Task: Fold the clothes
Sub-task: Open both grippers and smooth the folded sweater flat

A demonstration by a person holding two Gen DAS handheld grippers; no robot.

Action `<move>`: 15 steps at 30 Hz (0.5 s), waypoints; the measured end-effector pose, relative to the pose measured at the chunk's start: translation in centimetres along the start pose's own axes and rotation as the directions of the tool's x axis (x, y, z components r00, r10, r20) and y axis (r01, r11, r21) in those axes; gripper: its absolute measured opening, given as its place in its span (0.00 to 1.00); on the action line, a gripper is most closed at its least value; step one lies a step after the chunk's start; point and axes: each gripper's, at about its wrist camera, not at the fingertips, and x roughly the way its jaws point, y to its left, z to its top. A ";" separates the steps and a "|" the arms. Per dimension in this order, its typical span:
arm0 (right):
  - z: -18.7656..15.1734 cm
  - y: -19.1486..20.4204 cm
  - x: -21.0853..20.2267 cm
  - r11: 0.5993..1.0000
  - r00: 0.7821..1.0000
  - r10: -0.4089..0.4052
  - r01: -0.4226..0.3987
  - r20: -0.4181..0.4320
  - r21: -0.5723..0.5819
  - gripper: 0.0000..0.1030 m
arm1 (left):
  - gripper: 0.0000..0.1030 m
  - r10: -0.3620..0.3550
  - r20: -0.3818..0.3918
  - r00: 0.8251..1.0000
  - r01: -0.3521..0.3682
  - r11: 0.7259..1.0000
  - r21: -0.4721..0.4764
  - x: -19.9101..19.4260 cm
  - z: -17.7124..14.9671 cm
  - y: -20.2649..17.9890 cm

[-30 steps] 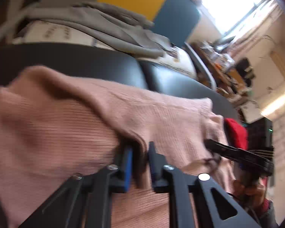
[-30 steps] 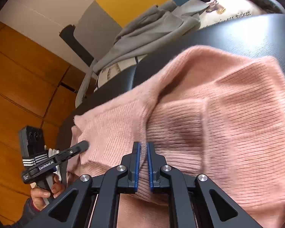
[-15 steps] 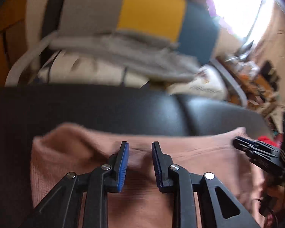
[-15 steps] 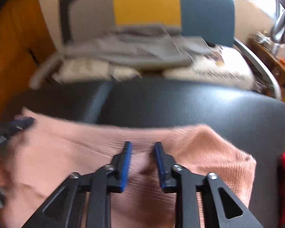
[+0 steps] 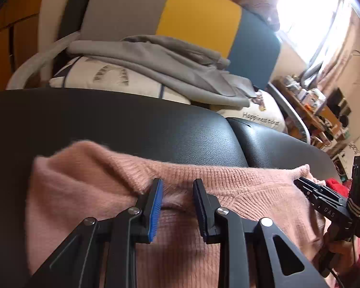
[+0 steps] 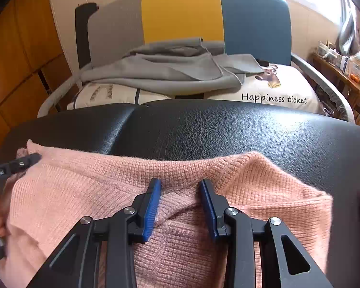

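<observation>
pink ribbed knit sweater (image 6: 184,235) lies folded on black leather cushioned surface (image 6: 228,129) | left gripper (image 5: 177,194) jaws apart over its far folded edge, gripping nothing | right gripper (image 6: 180,192) jaws apart, likewise empty | grey cloth (image 6: 170,69) on chair beyond

Fuzzy pink ribbed-knit wool sweater (image 6: 84,192) lies on a grained, faintly glossy black leather table (image 6: 228,129); at 12 o'clock, smooth matt grey cloth (image 6: 170,72).

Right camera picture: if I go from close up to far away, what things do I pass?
Hand-held gripper → pink sweater → black cushion → white pillow → grey cloth → striped chair back.
</observation>
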 end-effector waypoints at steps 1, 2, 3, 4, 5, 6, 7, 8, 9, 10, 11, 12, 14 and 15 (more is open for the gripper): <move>0.0 0.2 -1.3 1.000 1.000 0.007 -0.007 0.016 0.006 0.48 | 0.26 -0.013 0.015 1.000 0.013 1.000 -0.020 -1.6 -0.2 0.4; -0.3 0.6 -2.9 1.000 0.999 0.020 -0.021 0.048 0.009 0.57 | 0.26 -0.025 0.030 0.999 0.026 0.999 -0.041 -3.2 -0.3 0.7; -0.5 0.9 -4.5 0.999 0.996 0.033 -0.034 0.080 0.011 0.61 | 0.26 -0.036 0.046 0.998 0.039 0.998 -0.055 -4.8 -0.7 1.2; -0.8 1.3 -6.1 0.999 0.993 0.047 -0.048 0.112 0.013 0.68 | 0.26 -0.043 0.058 0.997 0.046 0.997 -0.062 -6.4 -1.4 1.8; -1.5 2.0 -7.6 0.997 0.989 0.076 -0.077 0.124 0.005 0.72 | 0.26 -0.049 0.065 0.997 0.053 0.997 -0.055 -8.1 -2.6 2.3; -2.5 3.0 -9.0 0.995 0.987 0.102 -0.101 0.121 -0.012 0.73 | 0.26 -0.050 0.066 0.997 0.053 0.998 -0.042 -9.5 -3.8 2.8; -3.8 3.9 -9.9 0.993 0.987 0.121 -0.118 0.107 -0.029 0.75 | 0.26 -0.044 0.062 0.997 0.046 0.998 -0.032 -10.6 -4.8 3.1; -5.2 4.7 -10.8 0.990 0.986 0.138 -0.134 0.091 -0.044 0.75 | 0.26 -0.044 0.060 0.997 0.045 0.999 -0.022 -11.8 -6.3 3.4; -6.6 5.5 -11.6 0.987 0.985 0.154 -0.150 0.074 -0.060 0.76 | 0.26 -0.046 0.053 0.998 0.047 0.999 -0.015 -12.8 -7.9 3.6; -8.1 6.1 -12.2 0.986 0.986 0.158 -0.154 0.055 -0.064 0.76 | 0.26 -0.049 0.043 0.998 0.049 0.999 -0.010 -13.6 -9.5 3.7; -9.6 6.6 -12.7 0.986 0.987 0.155 -0.153 0.035 -0.064 0.76 | 0.26 -0.051 0.034 0.998 0.051 0.999 -0.005 -14.4 -11.1 3.8; -11.3 7.0 -13.4 0.988 0.990 0.140 -0.139 0.021 -0.061 0.76 | 0.26 -0.053 0.025 0.998 0.053 0.999 0.000 -15.2 -12.7 3.9; -14.2 6.8 -14.7 0.994 0.994 0.108 -0.108 0.016 -0.029 0.76 | 0.26 -0.045 0.015 0.999 0.045 0.999 0.004 -16.2 -15.6 3.9; -15.6 6.5 -15.4 0.996 0.996 0.093 -0.092 0.015 -0.011 0.76 | 0.26 -0.040 0.010 0.999 0.040 0.999 0.005 -16.7 -17.0 3.9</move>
